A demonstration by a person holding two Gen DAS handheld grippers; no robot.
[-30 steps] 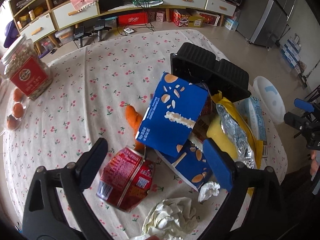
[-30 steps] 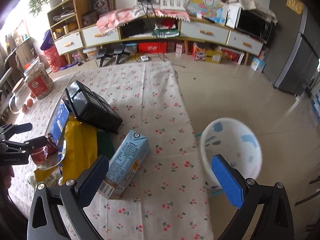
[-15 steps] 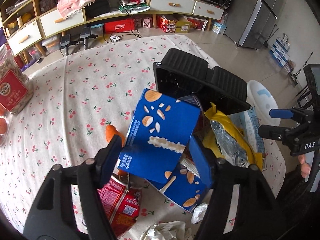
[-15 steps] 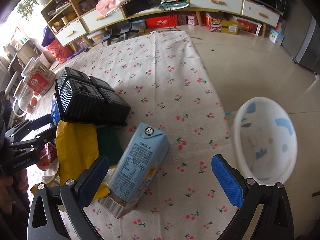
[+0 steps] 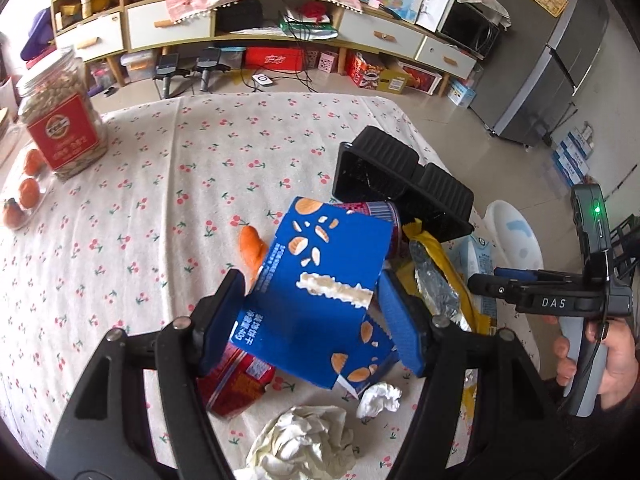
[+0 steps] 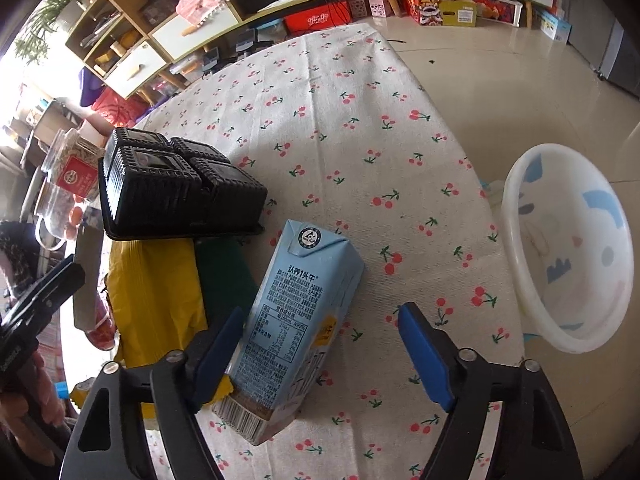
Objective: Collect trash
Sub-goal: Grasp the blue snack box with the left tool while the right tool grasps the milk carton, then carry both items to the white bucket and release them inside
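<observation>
A: Status on the right gripper?

B: Jaws closing around the pale blue milk carton. Left pad is at or just touching the carton's side, can't tell which; right pad is clear of it, so no pinch yet.

A: Orientation?

B: Carton lies flat on the cherry-print tablecloth, long axis running away from the gripper, tilted slightly right, barcode end nearest. It sits off-centre, toward the left pad. Looks intact, not crushed.

A: Left gripper?

B: Pinching the blue snack box across its width, both pads on its sides. Box is torn open, angled up over the red can and crumpled tissue.

A: Drop point?

B: White basin, right of and beyond the right gripper, below the table edge. Right hand is nearer.
</observation>
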